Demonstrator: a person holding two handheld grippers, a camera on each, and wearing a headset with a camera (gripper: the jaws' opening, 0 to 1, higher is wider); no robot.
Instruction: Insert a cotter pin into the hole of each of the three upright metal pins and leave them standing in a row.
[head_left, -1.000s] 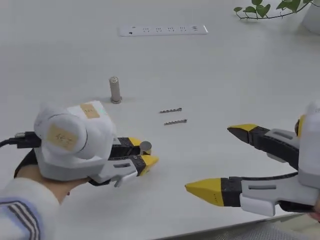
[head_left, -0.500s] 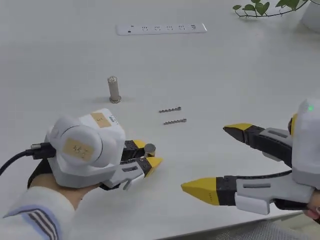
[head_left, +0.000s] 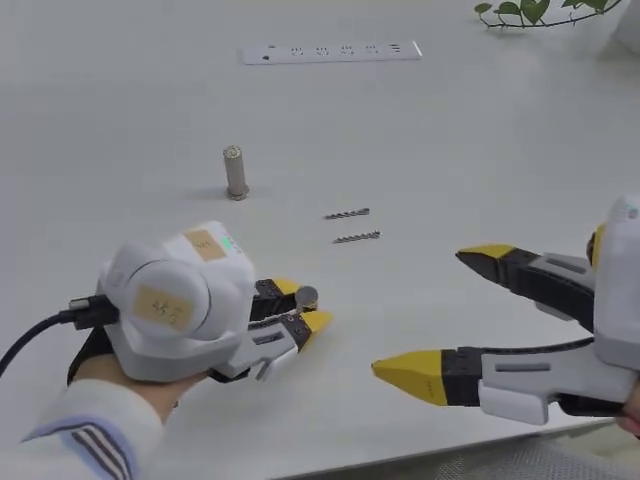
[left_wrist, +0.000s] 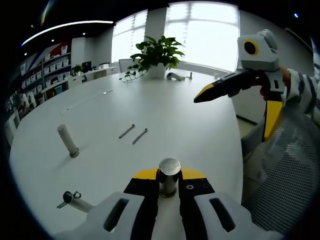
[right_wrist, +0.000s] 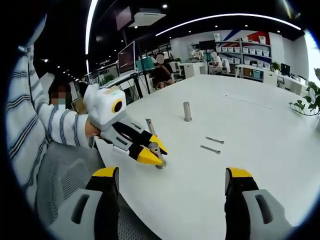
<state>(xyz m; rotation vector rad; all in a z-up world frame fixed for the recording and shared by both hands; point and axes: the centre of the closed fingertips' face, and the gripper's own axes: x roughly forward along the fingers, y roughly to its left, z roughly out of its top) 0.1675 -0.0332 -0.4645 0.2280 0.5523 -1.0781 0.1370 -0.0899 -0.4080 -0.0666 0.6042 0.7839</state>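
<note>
While the left claw (head_left: 302, 304) is clenching one metal pin (left_wrist: 169, 176) upright on the table (head_left: 450, 140), apparently steadying its hole for insertion, the right claw (head_left: 428, 312) is hovering released nearby, seemingly readying to fetch the loose cotter pins (head_left: 347, 213) lying just beyond.

The left claw (head_left: 303, 304) lies low over the bench near its front edge, pointing to the right. Its jaws are closed on an upright metal pin (left_wrist: 169, 169). The left hand (head_left: 118, 376) cups it from below, with a striped sleeve (head_left: 70, 447) behind. The right claw (head_left: 421, 314) hovers at the front edge on the right side and points left toward the other claw, well apart from it. Its yellow-tipped jaws are spread wide with nothing between them.
</note>
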